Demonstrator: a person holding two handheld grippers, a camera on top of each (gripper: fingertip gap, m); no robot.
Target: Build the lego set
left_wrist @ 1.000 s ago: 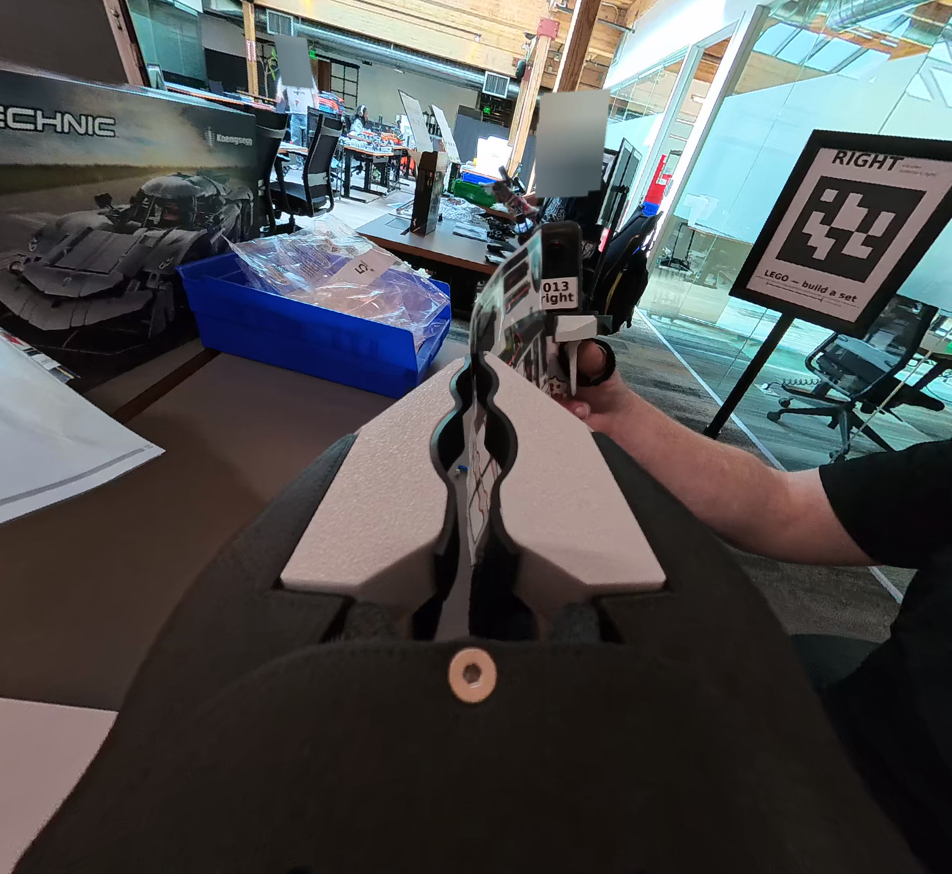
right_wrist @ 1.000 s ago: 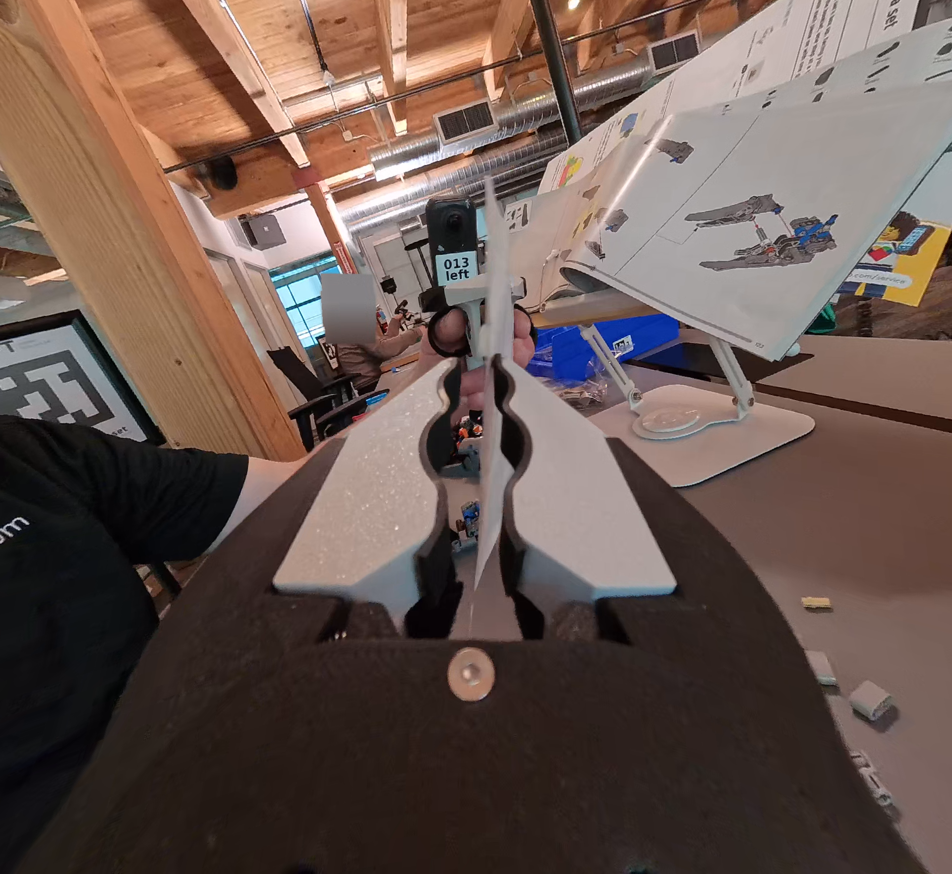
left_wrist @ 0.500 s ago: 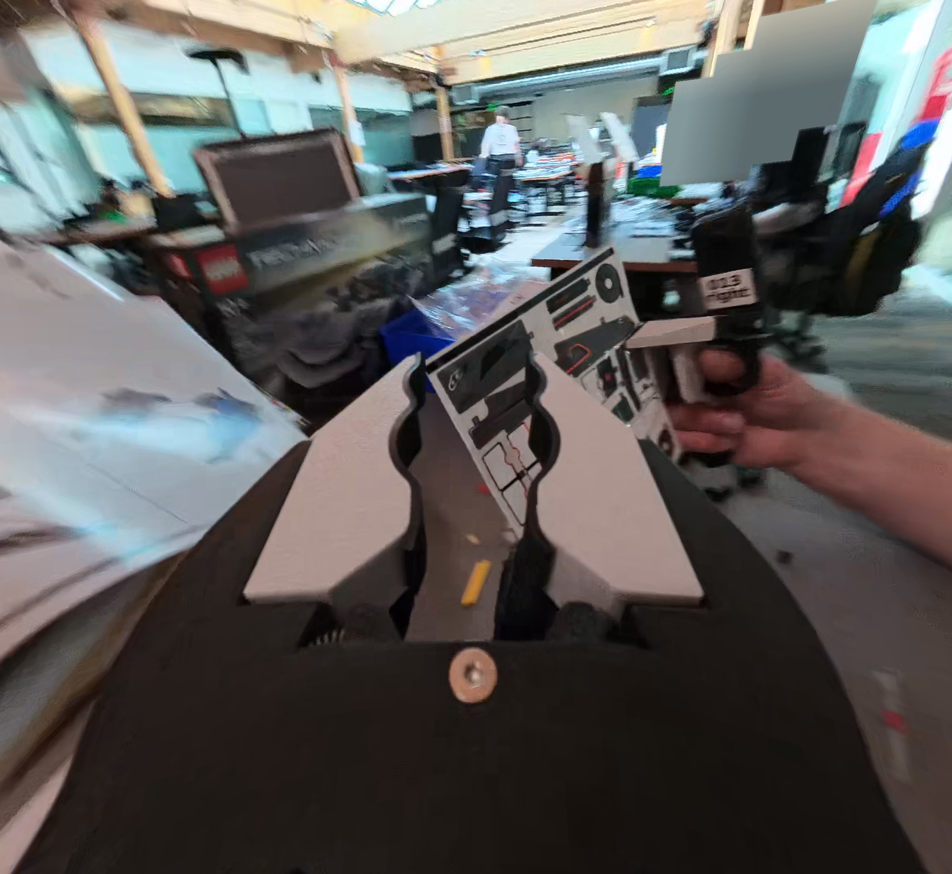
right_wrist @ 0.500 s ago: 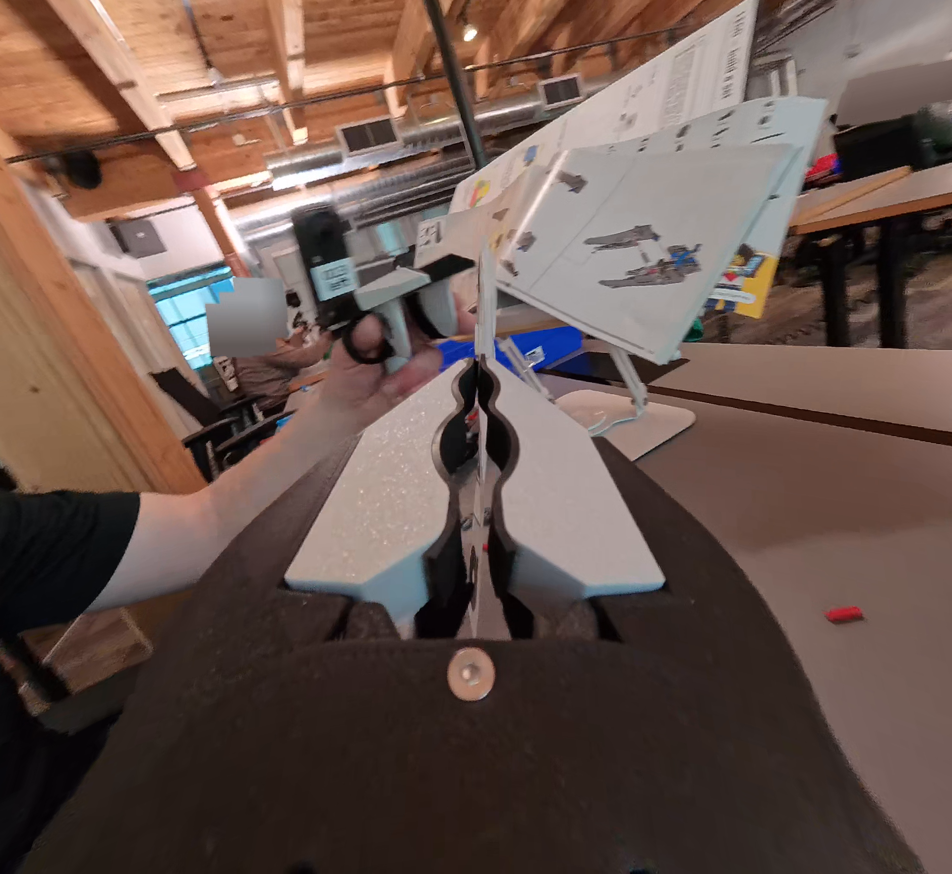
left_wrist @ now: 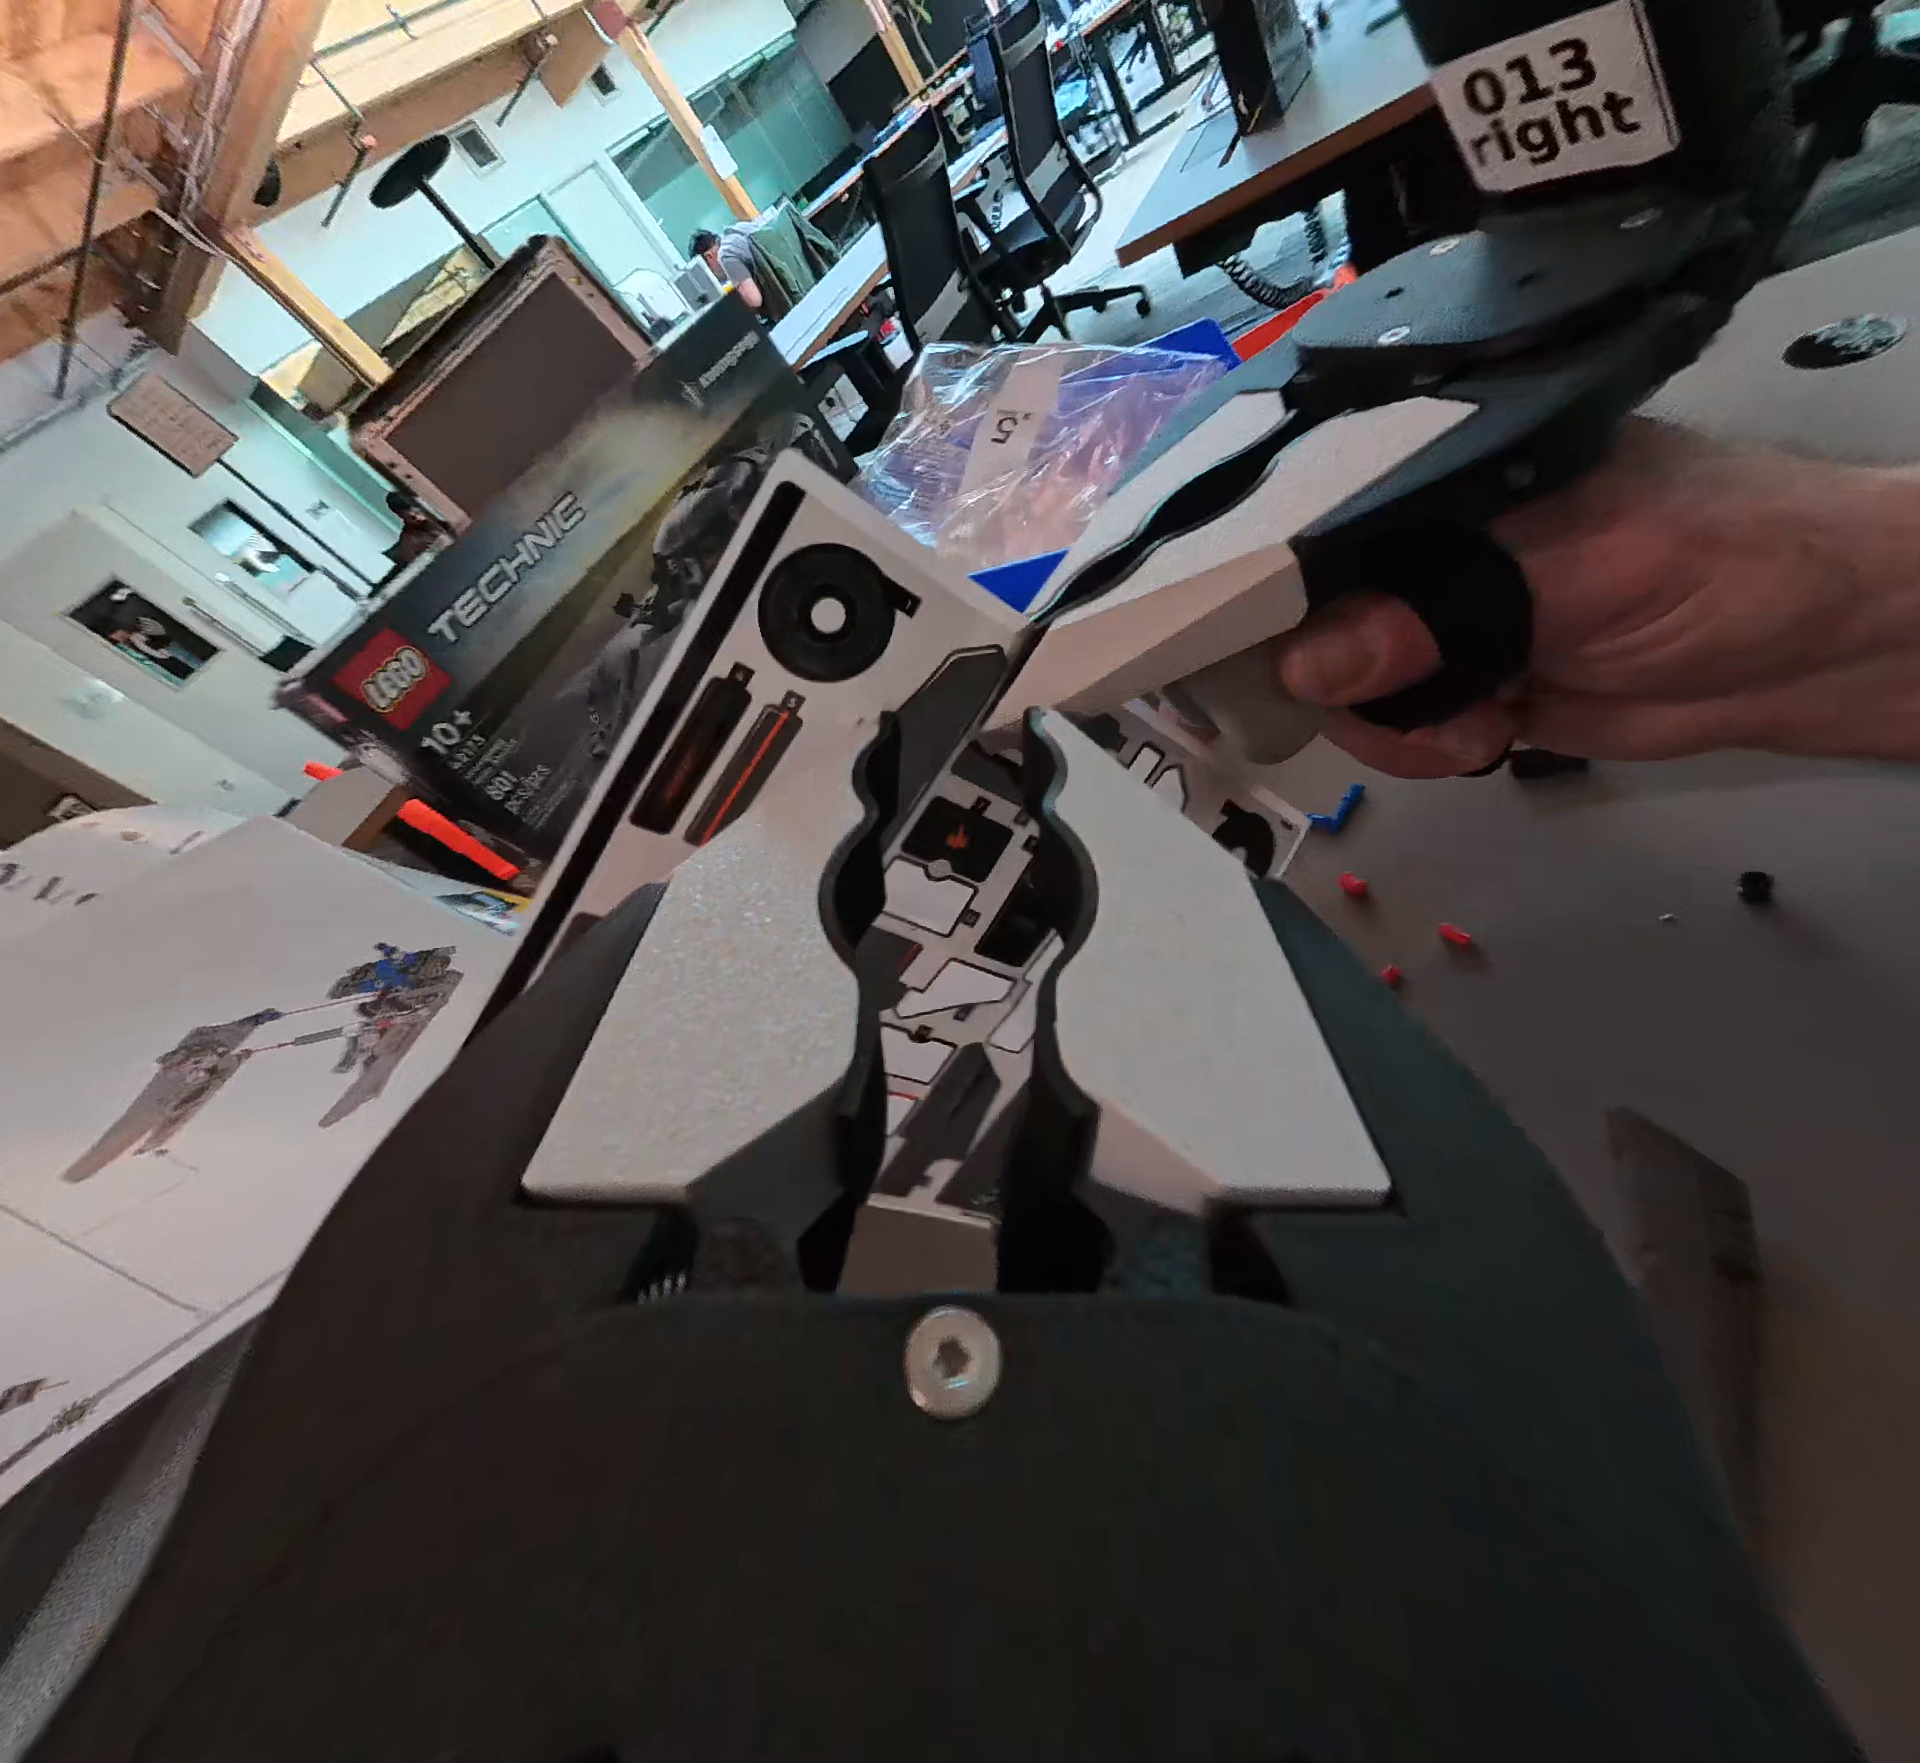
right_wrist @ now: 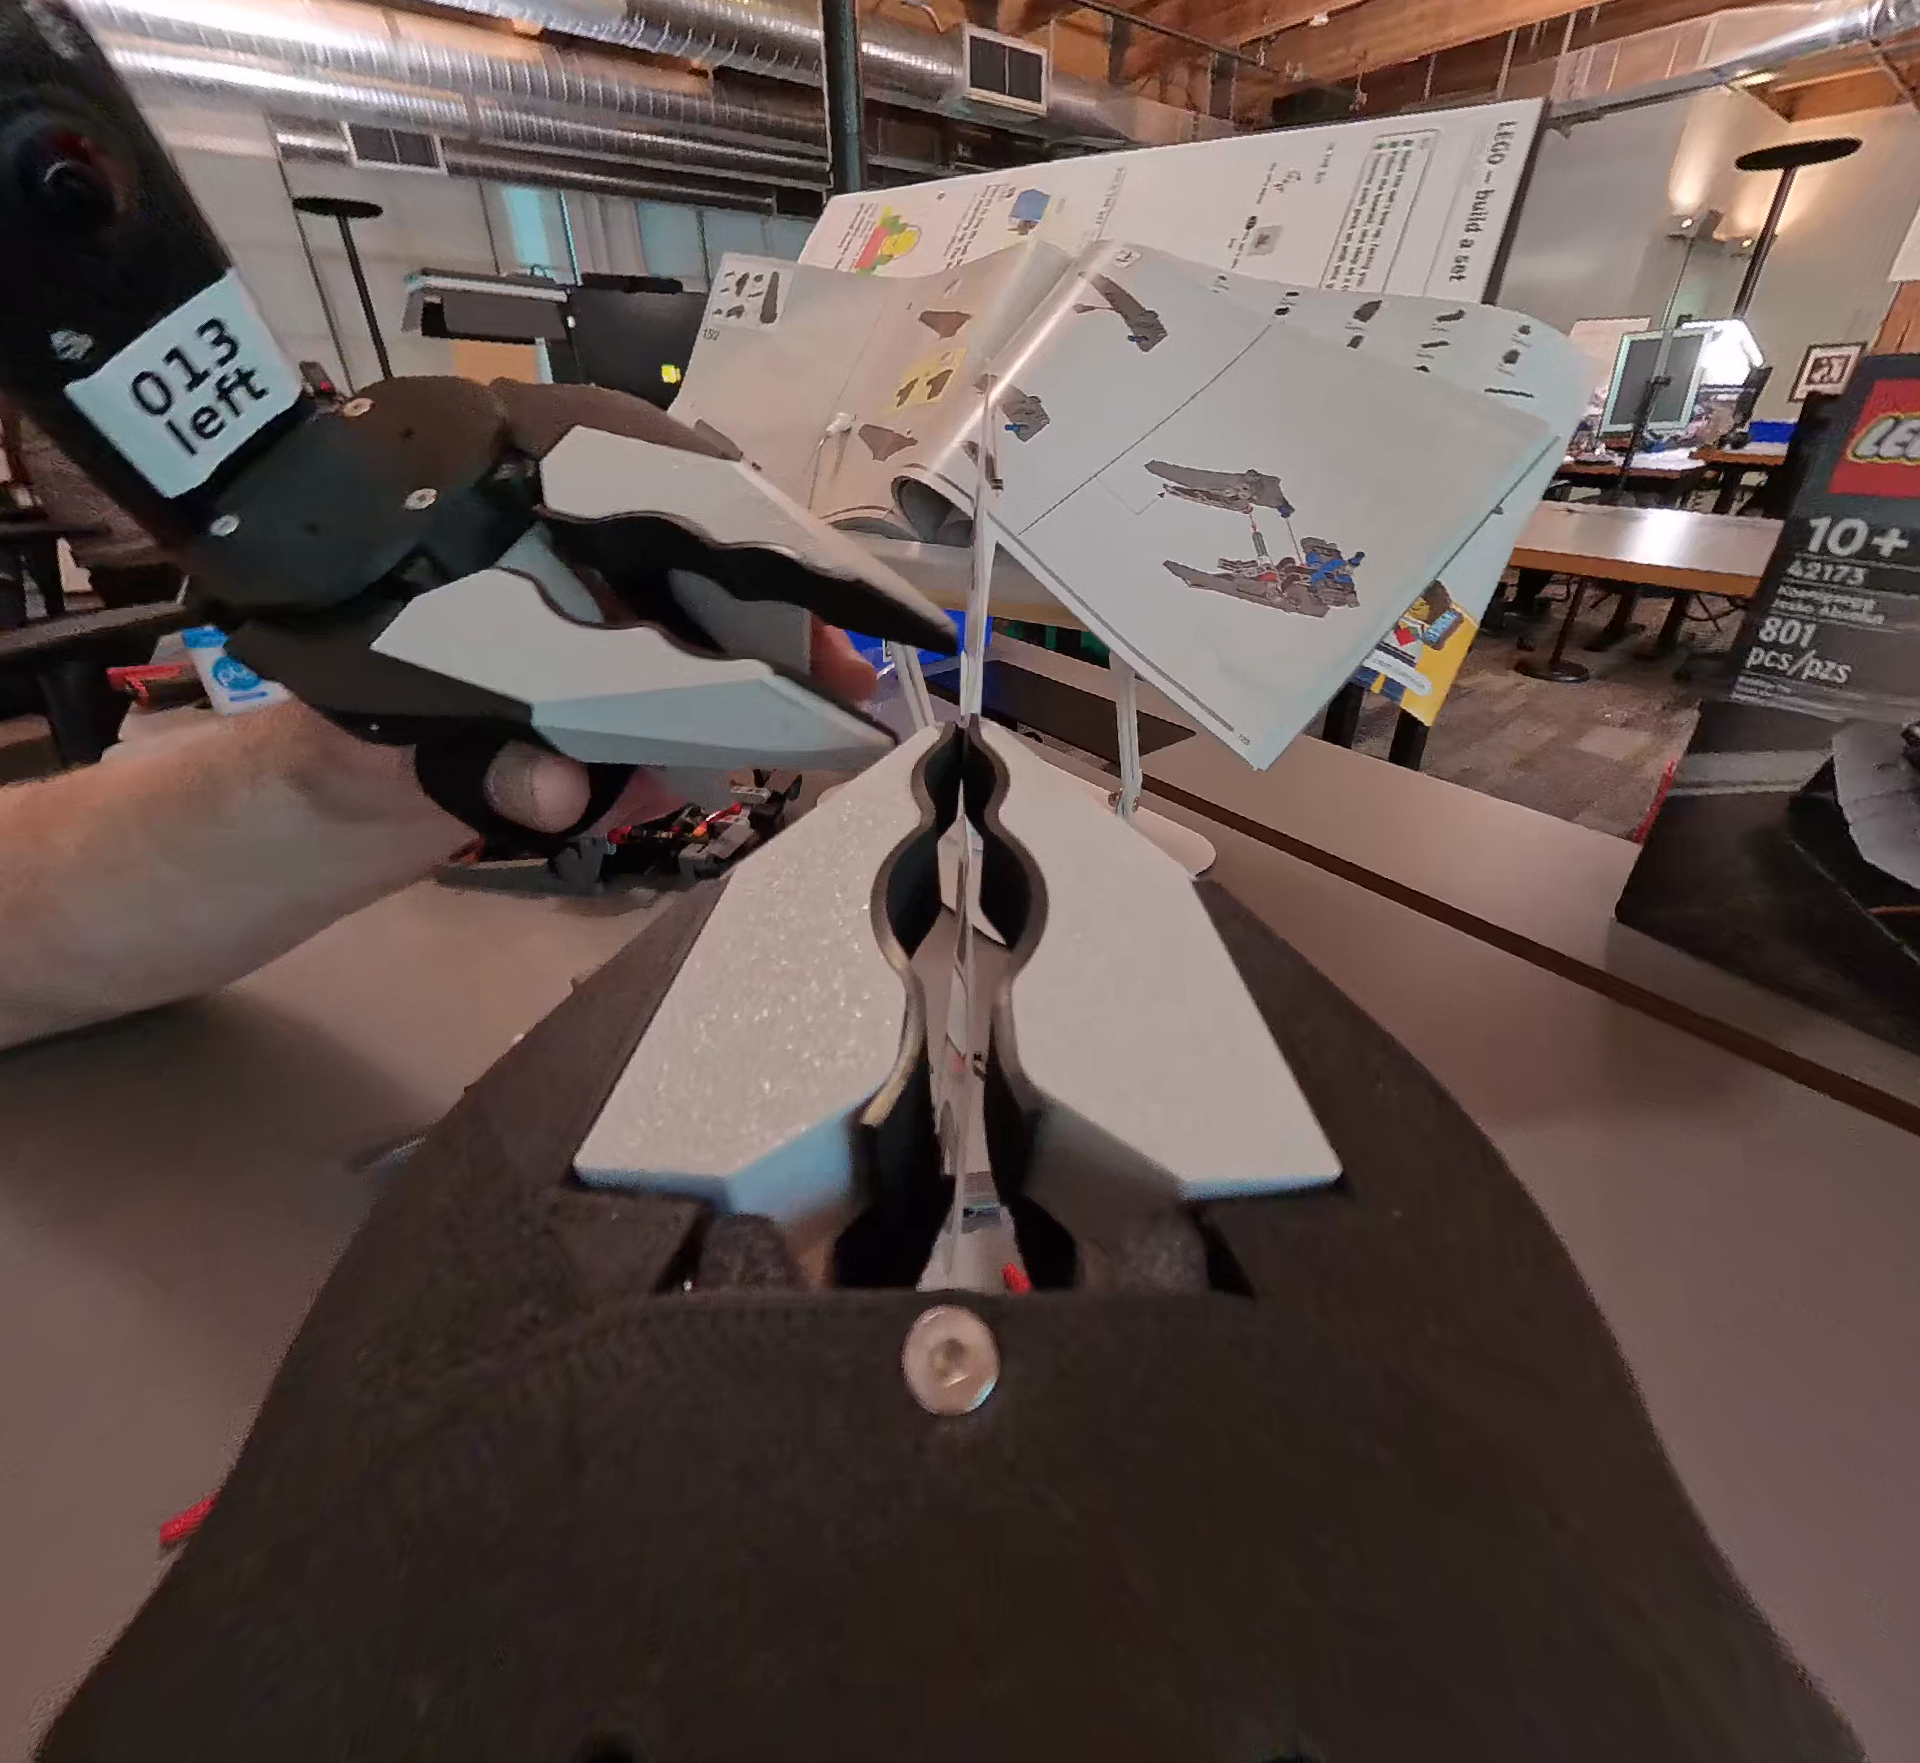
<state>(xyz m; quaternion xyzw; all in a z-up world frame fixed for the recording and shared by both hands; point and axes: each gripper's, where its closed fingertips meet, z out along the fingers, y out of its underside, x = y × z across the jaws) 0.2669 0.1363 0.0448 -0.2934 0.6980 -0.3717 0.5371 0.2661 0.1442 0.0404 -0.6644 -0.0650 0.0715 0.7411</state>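
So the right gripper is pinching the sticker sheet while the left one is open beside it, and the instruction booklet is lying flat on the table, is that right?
Not quite. The instruction booklet is not flat on the table; the right wrist view shows it propped open on a white stand. The rest holds: the right gripper is shut on the sticker sheet, and the left gripper is open beside it.

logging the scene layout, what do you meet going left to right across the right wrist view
Left tool, held in a hand → sticker sheet seen edge-on, pinched in the right tool → open instruction booklet on its stand → dark lego box at the right edge.
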